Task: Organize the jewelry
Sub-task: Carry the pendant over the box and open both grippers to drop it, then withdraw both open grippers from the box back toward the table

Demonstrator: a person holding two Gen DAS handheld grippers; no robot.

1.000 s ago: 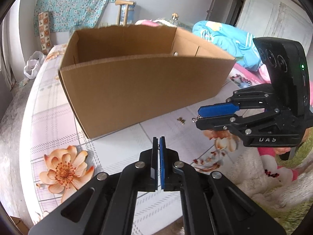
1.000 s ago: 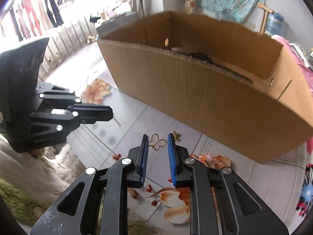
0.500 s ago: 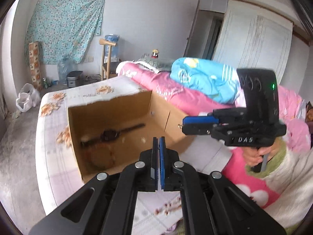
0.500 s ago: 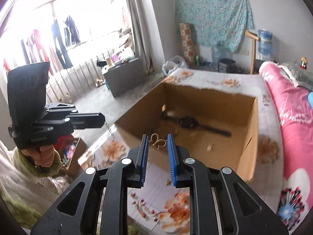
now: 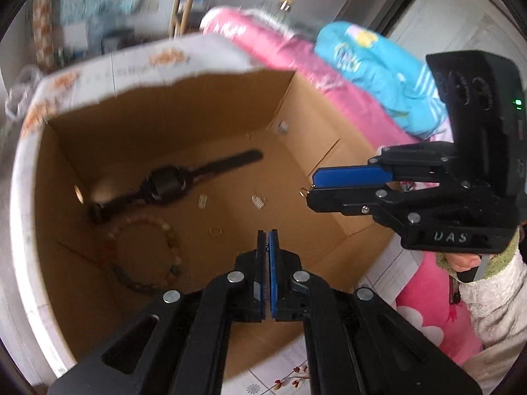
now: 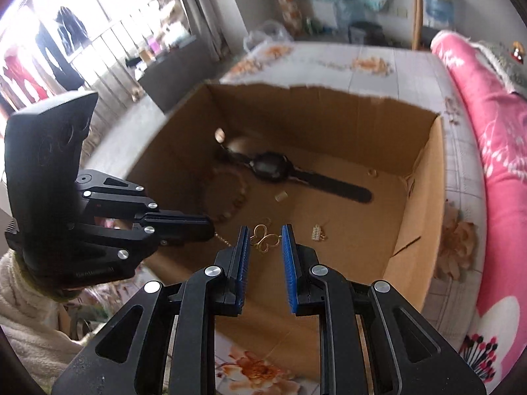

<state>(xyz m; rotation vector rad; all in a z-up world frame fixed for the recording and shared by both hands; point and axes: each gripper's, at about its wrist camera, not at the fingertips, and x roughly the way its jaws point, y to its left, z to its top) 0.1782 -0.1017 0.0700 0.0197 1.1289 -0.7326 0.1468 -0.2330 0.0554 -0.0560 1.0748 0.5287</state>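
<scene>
An open cardboard box (image 5: pixel 329 177) (image 6: pixel 421 197) lies below both grippers. On its floor are a black wristwatch (image 5: pixel 168 186) (image 6: pixel 268 166), a beaded bracelet (image 5: pixel 145 256) (image 6: pixel 235 194) and a few small gold pieces (image 5: pixel 259 201) (image 6: pixel 317 232). My right gripper (image 6: pixel 265 234) (image 5: pixel 312 187) is shut on a gold butterfly pendant (image 6: pixel 263 247), which spans the gap between the blue pads. My left gripper (image 5: pixel 267 235) (image 6: pixel 207 227) is shut, and a thin gold chain (image 6: pixel 222 239) hangs from its tip. Both grippers hover over the box's near side, tips close together.
The box sits on a bed with a floral sheet (image 6: pixel 362 62). A pink quilt (image 6: pixel 487 125) and a blue blanket (image 5: pixel 372 65) lie along the right. A hand in a white fleecy sleeve (image 5: pixel 494 289) holds the right gripper. The box walls stand tall around the floor.
Both grippers rose from the sheet in front of the box to above its open top, keeping the chain and pendant. The views now look down into the box.
</scene>
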